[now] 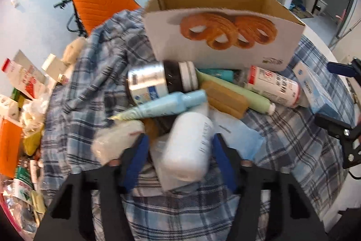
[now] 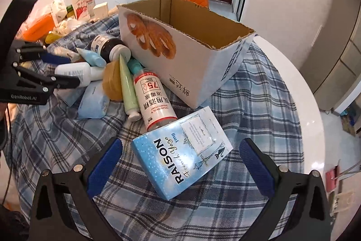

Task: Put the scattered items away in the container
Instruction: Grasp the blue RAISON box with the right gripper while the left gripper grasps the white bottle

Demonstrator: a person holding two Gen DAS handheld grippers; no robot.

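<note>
The left gripper [image 1: 179, 150] pinches a white bottle [image 1: 188, 146] lying on the plaid cloth [image 1: 293, 139]; the blur leaves its grip a little uncertain. At its 12 o'clock a blue tube [image 1: 162, 104], brown jar [image 1: 158, 80] and green tube [image 1: 237, 88] crowd against the empty cardboard box [image 1: 225, 37]. The right gripper [image 2: 180, 164] stands spread around a blue carton [image 2: 180, 157], pads apart from it. A disinfectant bottle [image 2: 153, 101] lies at the carton's 11 o'clock.
</note>
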